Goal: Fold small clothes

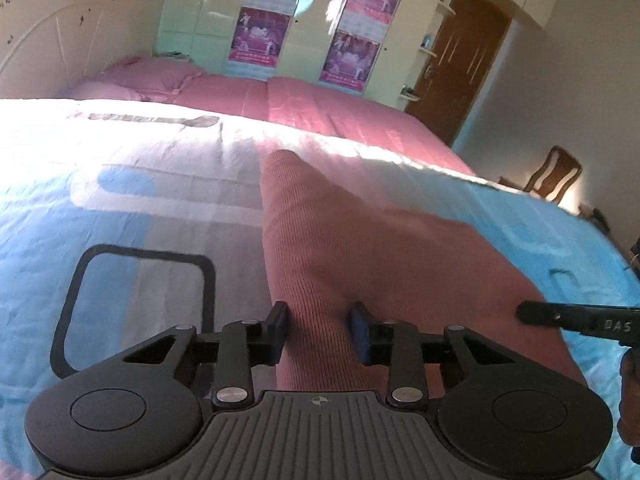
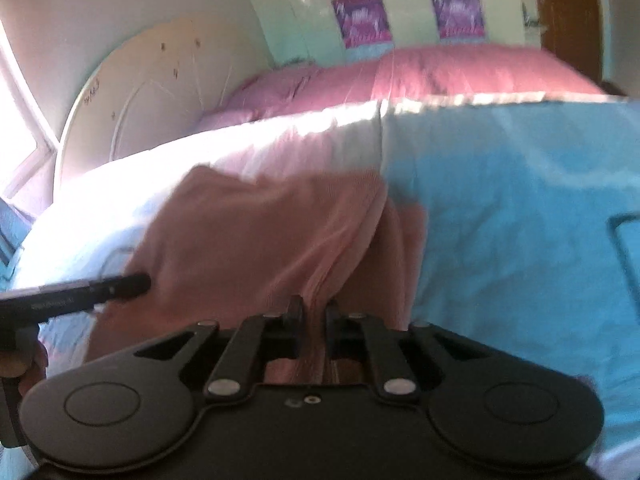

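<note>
The pink ribbed garment lay spread on the blue and white bedcover, directly ahead of both tools, one narrow end running away from me toward the far side of the bed. At my left gripper the near edge of the cloth sat between the two fingers; a gap showed on either side of the fabric, so I recorded the jaws as part-way spread and not yet biting. My right gripper had its jaws drawn nearly together, and a raised pleat of the garment was pinched between them.

I judged the step in hand to be taking hold of the near edge at two points, ahead of a fold. The next move called for the left jaws to clamp the cloth firmly, then both tools to carry the edge forward together and level, so that the layer landed square and unwrinkled.

Writing: white letters reading "DAS" on the arm of the other tool at the right of the left view. Pink posters on the wardrobe beyond the bed carried print too small to read.
</note>
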Demonstrator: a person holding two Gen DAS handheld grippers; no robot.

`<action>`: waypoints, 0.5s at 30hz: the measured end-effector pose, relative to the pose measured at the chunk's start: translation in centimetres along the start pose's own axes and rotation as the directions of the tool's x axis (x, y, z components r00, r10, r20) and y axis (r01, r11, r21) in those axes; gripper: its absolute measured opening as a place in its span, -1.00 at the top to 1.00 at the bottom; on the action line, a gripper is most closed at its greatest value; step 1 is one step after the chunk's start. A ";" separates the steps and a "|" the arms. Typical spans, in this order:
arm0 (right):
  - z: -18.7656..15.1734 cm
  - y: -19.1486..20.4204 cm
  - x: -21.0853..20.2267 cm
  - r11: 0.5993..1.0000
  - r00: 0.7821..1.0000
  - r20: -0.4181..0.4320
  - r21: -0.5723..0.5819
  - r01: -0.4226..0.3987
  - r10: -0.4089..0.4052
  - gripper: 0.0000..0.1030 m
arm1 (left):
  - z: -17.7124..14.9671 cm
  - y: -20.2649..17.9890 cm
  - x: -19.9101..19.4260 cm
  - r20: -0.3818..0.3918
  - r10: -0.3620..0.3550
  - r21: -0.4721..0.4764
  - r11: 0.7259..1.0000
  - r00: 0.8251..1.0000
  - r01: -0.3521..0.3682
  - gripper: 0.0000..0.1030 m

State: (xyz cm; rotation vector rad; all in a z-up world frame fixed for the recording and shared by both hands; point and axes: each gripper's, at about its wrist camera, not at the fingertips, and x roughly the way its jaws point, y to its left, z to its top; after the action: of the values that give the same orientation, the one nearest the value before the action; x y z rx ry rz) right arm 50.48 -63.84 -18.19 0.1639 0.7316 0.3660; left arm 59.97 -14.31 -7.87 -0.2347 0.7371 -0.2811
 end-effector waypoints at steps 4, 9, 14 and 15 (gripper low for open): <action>0.4 -1.0 -2.2 0.999 0.999 0.014 -0.013 0.037 -0.036 0.82 | -0.1 -2.0 0.0 -0.046 -0.011 0.046 0.999 0.999 0.014 0.36; -1.3 -3.8 0.9 0.996 0.997 -0.081 0.083 0.014 -0.007 0.80 | -0.7 -3.5 0.4 -0.066 0.059 0.115 0.992 0.996 -0.051 0.36; -1.4 -4.2 0.7 0.997 0.997 -0.081 0.076 -0.003 0.010 0.79 | -0.4 -4.4 -2.6 -0.031 -0.018 0.147 0.989 0.999 0.022 0.36; -1.5 -4.1 0.8 0.998 0.997 -0.081 0.063 0.000 0.005 0.79 | -0.9 -4.2 -2.2 -0.058 -0.029 0.137 0.990 0.998 0.037 0.36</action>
State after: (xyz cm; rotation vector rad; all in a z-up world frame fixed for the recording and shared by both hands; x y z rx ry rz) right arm 51.13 -67.31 -20.95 0.2101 0.8237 0.3541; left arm 57.08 -17.58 -5.87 -0.1087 0.7660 -0.3701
